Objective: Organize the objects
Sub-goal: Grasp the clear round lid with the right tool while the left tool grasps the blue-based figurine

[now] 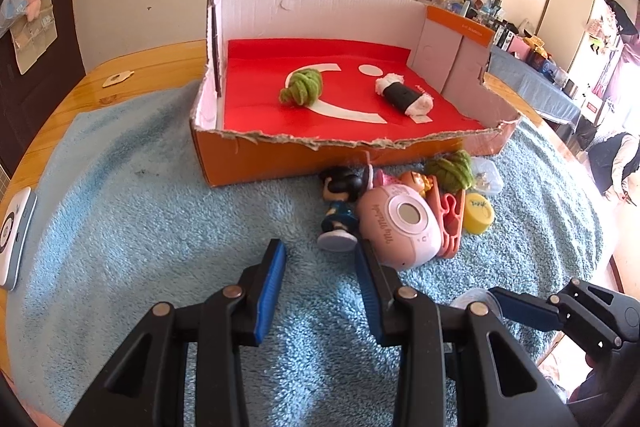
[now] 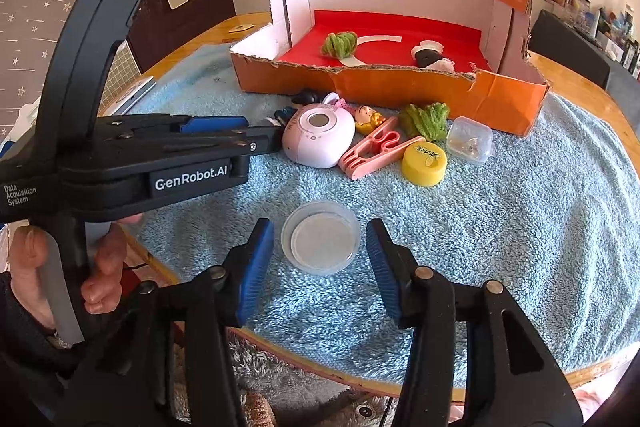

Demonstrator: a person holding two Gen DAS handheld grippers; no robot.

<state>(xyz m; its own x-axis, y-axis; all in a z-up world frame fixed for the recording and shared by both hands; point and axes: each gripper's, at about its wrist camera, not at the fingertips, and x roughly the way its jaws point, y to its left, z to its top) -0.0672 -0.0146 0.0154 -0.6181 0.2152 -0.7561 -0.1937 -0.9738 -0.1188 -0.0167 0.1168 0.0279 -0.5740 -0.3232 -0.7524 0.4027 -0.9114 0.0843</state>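
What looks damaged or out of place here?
The box has a ragged, torn front wall. The doll lies tipped over against the pink case, in a jumbled pile on the towel. Nothing spilled.

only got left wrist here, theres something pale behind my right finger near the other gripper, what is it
Observer: A shallow clear round dish lying on the blue towel, framed between the open right gripper fingers.
Operator: is it gripped yet
Observer: No, both blue pads stand apart from its rim.
Operator: whats the clear thing past the yellow lid
Observer: A small clear lidded box beside the yellow lid; something small sits inside, too blurred to name.
Operator: is my left gripper touching anything
Observer: Its tip reaches the pink round device; contact is unclear.
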